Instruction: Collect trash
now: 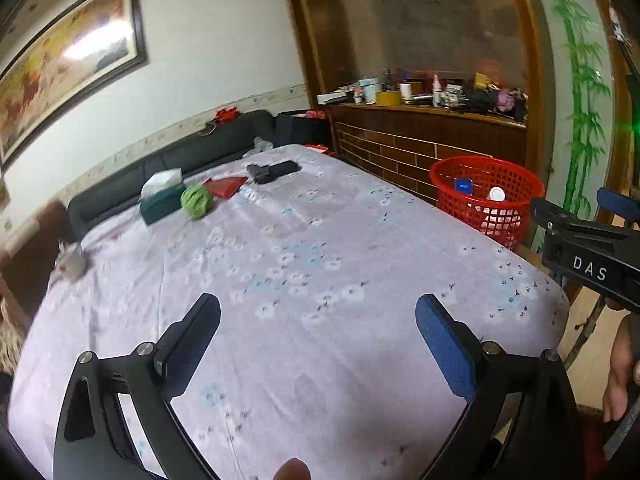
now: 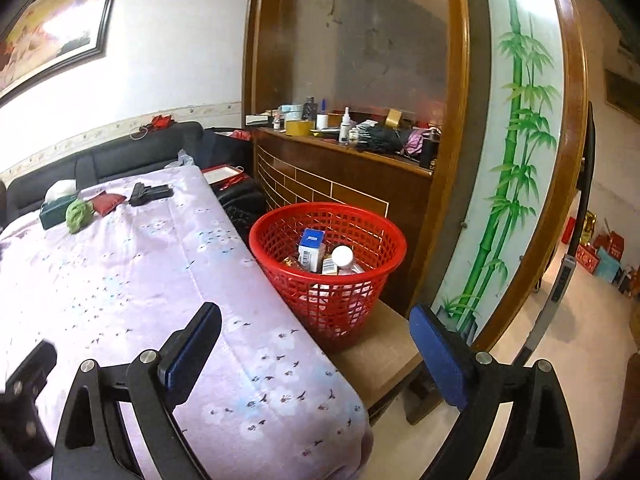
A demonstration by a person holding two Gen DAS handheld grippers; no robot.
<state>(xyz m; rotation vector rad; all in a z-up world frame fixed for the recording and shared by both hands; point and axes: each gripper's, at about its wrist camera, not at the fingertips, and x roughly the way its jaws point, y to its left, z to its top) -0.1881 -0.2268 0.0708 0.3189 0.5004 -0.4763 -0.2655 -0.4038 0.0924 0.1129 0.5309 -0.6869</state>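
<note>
A red mesh basket (image 2: 328, 268) stands on a low brown stool beside the table's right edge; it holds a blue-and-white box (image 2: 312, 249), a white-capped bottle (image 2: 343, 258) and other bits. It also shows in the left wrist view (image 1: 486, 196). My left gripper (image 1: 318, 322) is open and empty above the near part of the floral tablecloth (image 1: 280, 280). My right gripper (image 2: 316, 334) is open and empty, over the table's right edge, just short of the basket. A crumpled grey scrap (image 1: 72, 264) lies at the table's left edge.
At the far end of the table lie a tissue box (image 1: 162, 196), a green scrunched cloth (image 1: 196, 202), a red pouch (image 1: 226, 186) and a black wallet-like object (image 1: 274, 171). A dark sofa (image 1: 172, 156) sits behind. A cluttered wooden counter (image 2: 344, 136) stands behind the basket.
</note>
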